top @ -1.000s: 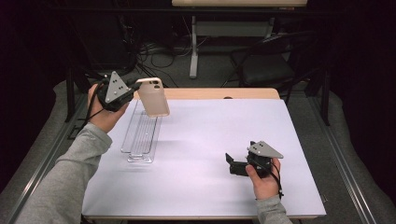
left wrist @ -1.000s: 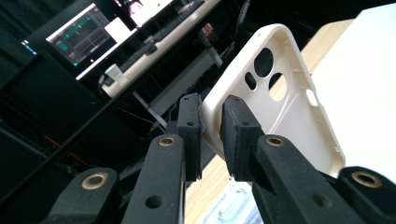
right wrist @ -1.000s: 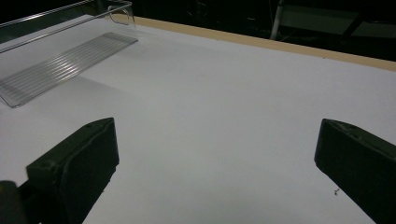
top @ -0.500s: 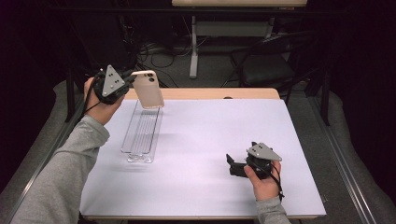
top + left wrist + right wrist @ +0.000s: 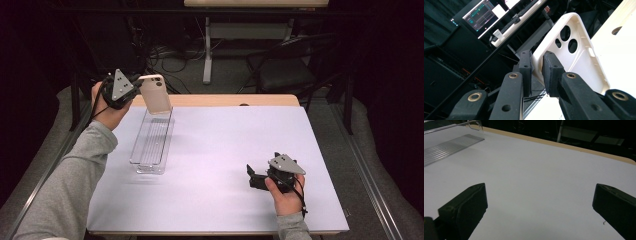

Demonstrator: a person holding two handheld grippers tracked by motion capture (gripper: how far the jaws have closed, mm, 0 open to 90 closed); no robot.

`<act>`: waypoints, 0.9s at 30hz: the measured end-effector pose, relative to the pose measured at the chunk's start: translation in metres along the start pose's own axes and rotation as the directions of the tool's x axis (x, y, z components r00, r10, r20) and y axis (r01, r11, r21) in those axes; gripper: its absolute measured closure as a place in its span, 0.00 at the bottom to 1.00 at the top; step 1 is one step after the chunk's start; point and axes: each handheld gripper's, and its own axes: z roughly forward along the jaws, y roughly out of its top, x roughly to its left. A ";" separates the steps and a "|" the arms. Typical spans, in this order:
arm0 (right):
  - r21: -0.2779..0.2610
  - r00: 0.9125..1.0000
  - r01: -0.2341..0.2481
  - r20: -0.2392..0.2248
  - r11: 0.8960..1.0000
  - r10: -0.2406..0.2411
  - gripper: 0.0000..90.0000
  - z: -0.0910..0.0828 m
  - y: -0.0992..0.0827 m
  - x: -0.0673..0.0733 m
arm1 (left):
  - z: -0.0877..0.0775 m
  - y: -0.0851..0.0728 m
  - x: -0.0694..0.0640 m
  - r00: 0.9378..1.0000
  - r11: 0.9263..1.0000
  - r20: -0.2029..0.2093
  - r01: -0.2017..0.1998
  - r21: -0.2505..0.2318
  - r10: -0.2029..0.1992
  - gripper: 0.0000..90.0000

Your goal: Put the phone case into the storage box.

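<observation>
From my seat, the case's lower end is cut off behind the left gripper's pads in its own view, and its front face I can't see. It's a cream phone case, three round camera holes near the top, held tilted. In the high view it hangs above the far end of the clear tray, at about ten o'clock on the table, clamped by the left gripper (edge-on). The right gripper rests at five o'clock, jaws spread wide with nothing between.
</observation>
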 end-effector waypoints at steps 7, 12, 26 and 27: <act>0.000 1.000 -0.008 0.008 1.000 0.008 0.00 -0.001 -0.001 -0.003 | 0.008 -0.005 0.000 1.000 1.000 -0.007 -0.007 0.018 0.007 0.87; 0.005 1.000 -0.013 0.008 1.000 0.013 0.00 -0.001 -0.003 -0.004 | 0.012 -0.009 0.000 1.000 0.999 -0.017 -0.009 0.032 0.009 0.87; 0.004 1.000 -0.015 0.011 1.000 0.015 0.00 -0.003 -0.004 -0.007 | 0.033 -0.018 -0.012 0.999 0.996 -0.042 -0.019 0.089 0.023 0.87; 0.002 1.000 -0.016 0.011 1.000 0.016 0.00 -0.003 -0.004 -0.008 | 0.034 -0.019 -0.012 0.999 0.995 -0.042 -0.020 0.094 0.024 0.87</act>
